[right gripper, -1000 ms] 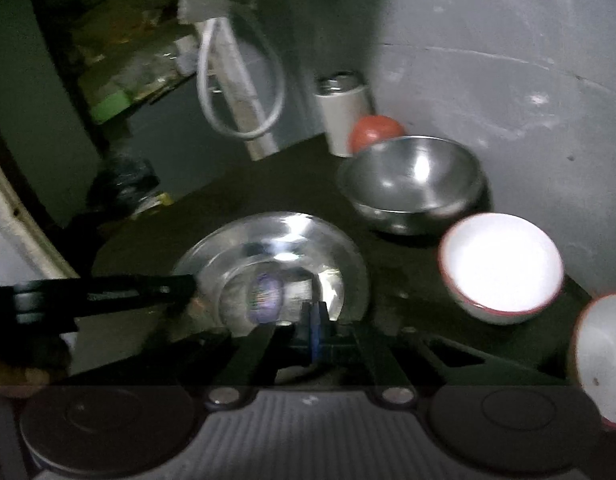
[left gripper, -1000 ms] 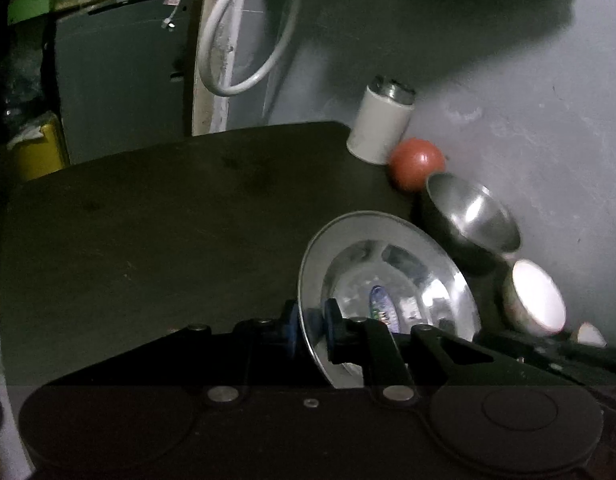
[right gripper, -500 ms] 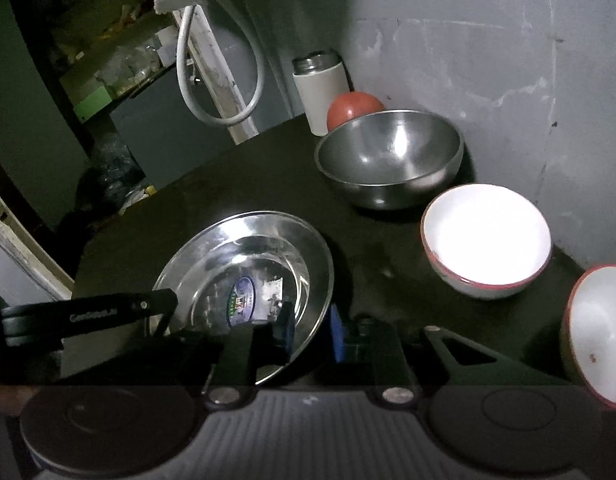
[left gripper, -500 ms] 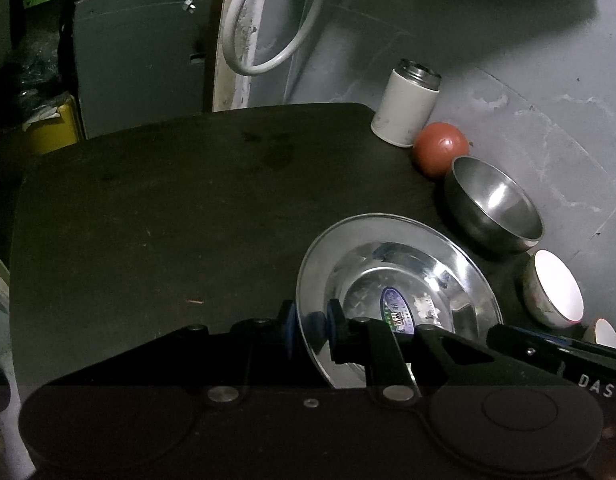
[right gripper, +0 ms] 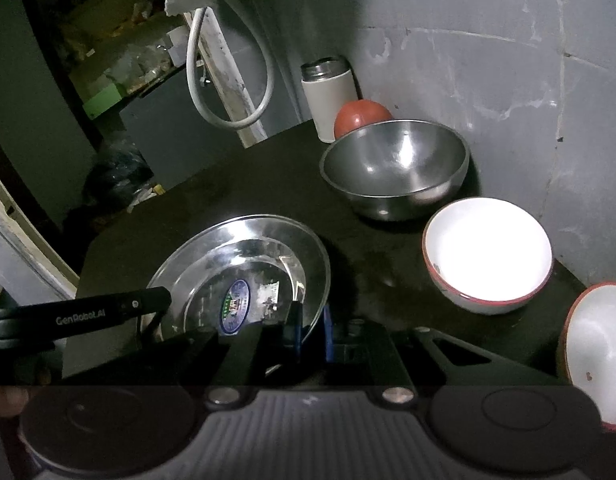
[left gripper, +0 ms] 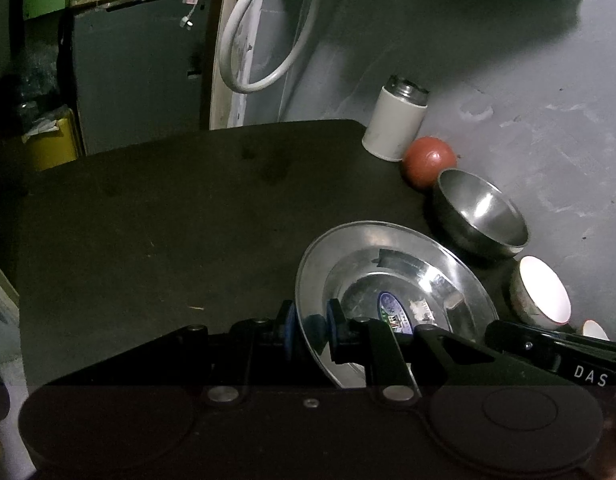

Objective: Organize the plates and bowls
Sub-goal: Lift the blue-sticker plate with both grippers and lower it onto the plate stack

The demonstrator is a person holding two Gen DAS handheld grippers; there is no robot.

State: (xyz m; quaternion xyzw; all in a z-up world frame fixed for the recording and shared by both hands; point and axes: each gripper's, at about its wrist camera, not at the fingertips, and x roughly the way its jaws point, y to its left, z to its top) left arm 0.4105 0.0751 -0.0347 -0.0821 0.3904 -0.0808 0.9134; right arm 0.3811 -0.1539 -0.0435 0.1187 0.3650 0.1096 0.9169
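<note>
Steel plate [left gripper: 391,276], one: on the dark table [left gripper: 148,220], toward its right half, sticker in the well, held at two points of the rim.
Left gripper [left gripper: 311,326], one: blue pads clamped on the plate's near-left rim.
Right gripper [right gripper: 311,330], one: closed on the plate's near-right rim, which sat between its blue pads.
Steel bowl [right gripper: 395,168], one: upright, beyond the plate toward the wall, apart from it.
White bowls with red rims, two: the first [right gripper: 487,256] upright beside the steel bowl; the second [right gripper: 595,348] tilted at the table's right edge, cut by the frame.
White canister [left gripper: 395,124], one: at the far corner.
Red ball [left gripper: 427,162], one: between canister and steel bowl.
Open room: the table's left half and far-left edge lay bare; bowls lined the wall side.
</note>
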